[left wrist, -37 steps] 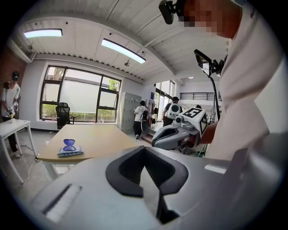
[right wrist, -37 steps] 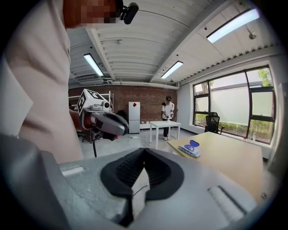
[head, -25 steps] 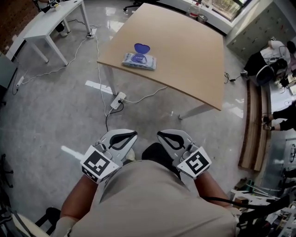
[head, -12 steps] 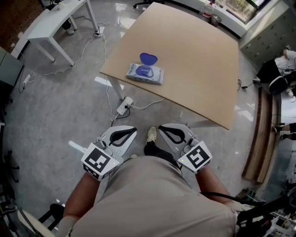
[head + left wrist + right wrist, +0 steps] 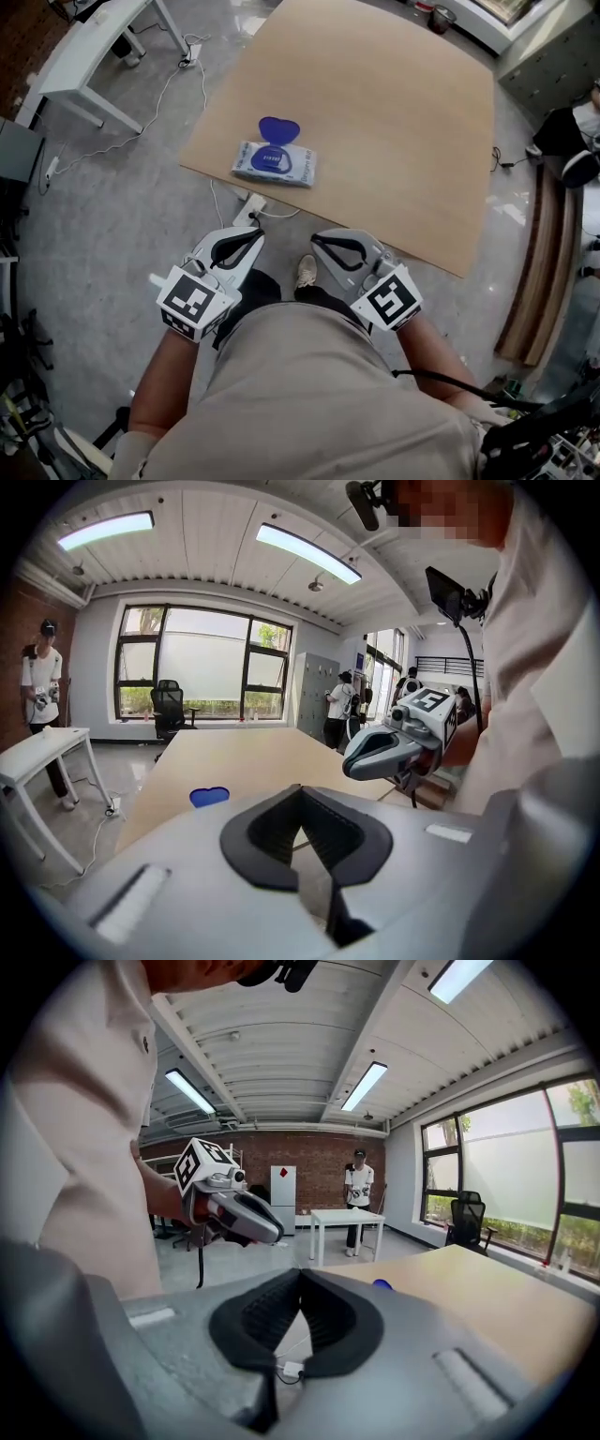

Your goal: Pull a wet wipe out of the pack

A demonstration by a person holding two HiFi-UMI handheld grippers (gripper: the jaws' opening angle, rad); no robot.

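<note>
Blue wet wipe pack (image 5: 273, 163) lies open-lidded on the desk (image 5: 394, 122). My left hand-held gripper (image 5: 253, 232) and right hand-held gripper (image 5: 318, 238) are closed, empty.

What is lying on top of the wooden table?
A wet wipe pack, its blue lid flipped open, lies near the table's front left corner. What the pack covers cannot be seen.
</note>
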